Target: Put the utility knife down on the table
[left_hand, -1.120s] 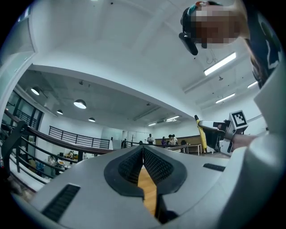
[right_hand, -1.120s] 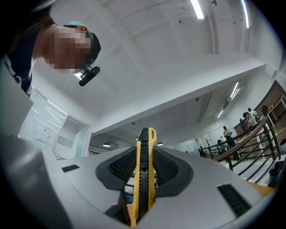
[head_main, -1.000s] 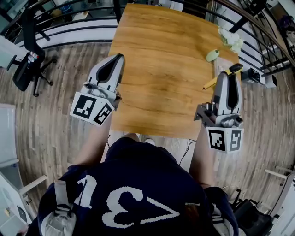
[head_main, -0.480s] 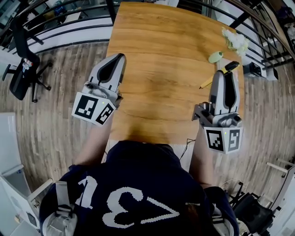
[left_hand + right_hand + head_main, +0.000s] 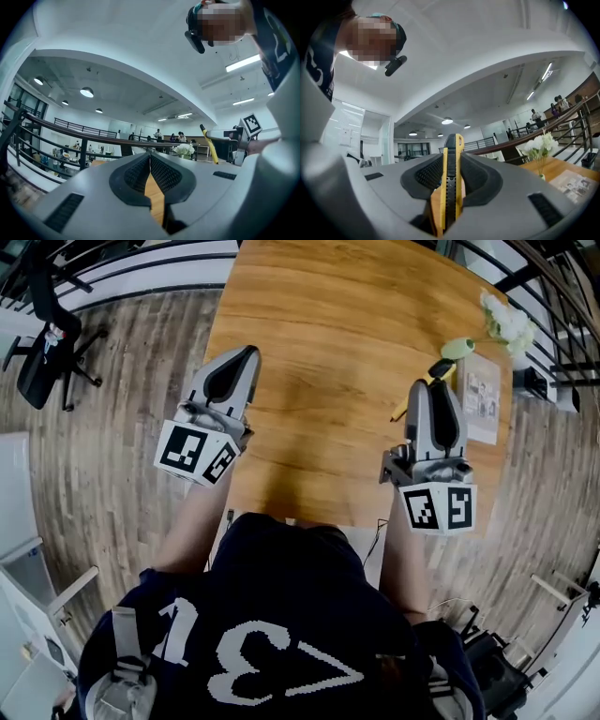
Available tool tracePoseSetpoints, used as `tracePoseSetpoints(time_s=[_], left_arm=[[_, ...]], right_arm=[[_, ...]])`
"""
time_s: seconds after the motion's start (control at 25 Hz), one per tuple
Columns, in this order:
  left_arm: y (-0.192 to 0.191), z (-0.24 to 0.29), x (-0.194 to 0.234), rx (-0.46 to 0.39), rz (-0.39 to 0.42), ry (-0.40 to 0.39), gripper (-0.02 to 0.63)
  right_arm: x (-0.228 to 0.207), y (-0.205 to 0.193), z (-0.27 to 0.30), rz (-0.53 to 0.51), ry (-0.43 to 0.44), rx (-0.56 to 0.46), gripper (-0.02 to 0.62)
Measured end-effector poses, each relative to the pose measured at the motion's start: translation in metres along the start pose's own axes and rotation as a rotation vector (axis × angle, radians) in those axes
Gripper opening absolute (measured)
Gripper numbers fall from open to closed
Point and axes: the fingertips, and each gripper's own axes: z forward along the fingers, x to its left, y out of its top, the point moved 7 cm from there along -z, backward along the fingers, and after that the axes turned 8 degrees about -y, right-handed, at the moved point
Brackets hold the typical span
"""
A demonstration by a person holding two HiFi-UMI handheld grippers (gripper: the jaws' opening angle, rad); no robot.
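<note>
Meanwhile, nothing set down yet

At the left edge of the light wooden table (image 5: 328, 324), the grey left gripper (image 5: 246, 354) hovers with its jaws pressed together on nothing. Near the right edge, the grey right gripper (image 5: 433, 385) pinches the yellow-and-black plastic utility knife (image 5: 450, 183) above the wood. Let go from this height, it could bounce and skid off that edge, or land on the white printed sheet (image 5: 483, 395) just beside.
</note>
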Motion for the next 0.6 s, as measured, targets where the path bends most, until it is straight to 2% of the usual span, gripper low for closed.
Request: tracePoseSetpoints(time_s=[0.4,0.6], left_arm=[[-0.076,0.011,-0.002,0.09,-0.063,-0.028,0.017],[-0.097,0.012,-0.002,0.139,-0.081,-0.029,0.017]], right_arm=[[-0.03,-0.164,0.008,-0.015,-0.043,0.453,0.124],[-0.039,-0.237,-0.001,-0.073,-0.078,0.688,0.124]])
